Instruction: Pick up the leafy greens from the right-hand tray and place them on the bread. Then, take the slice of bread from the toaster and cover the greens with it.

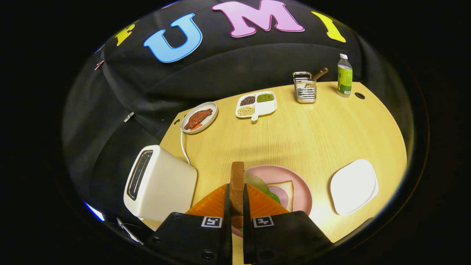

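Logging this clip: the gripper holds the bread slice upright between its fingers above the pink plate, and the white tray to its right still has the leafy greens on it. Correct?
Not quite. The gripper view shows the white tray bare; the leafy greens lie on the bread on the pink plate. The rest stands: the gripper holds the bread slice upright between its fingers.

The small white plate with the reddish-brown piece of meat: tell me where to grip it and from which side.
Grip the small white plate at its near rim, coming from the white toaster side, where bare rim shows around the meat. This is a judgement. First free the hand-held gripper, now shut on the upright brown bread slice.
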`<act>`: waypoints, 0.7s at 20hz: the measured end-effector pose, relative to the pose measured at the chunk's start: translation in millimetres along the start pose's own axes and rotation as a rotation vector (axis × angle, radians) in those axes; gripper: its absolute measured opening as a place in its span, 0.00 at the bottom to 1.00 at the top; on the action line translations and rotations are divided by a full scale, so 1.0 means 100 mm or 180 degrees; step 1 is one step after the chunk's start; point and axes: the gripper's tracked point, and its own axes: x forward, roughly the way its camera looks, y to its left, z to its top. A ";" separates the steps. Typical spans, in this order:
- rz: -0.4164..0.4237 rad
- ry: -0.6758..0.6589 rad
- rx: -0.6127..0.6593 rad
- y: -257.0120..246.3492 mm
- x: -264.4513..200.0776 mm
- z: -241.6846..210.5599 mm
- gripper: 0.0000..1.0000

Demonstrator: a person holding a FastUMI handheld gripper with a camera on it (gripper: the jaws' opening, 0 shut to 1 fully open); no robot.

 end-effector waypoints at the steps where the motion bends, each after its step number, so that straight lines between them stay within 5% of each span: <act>1: 0.0029 -0.0017 0.0032 -0.02 0.00 0.01 0.16; 11: -0.0328 0.0134 -0.0037 -0.67 0.03 -0.20 0.19; 14: -0.0417 0.0168 -0.0019 -0.81 0.07 -0.27 0.37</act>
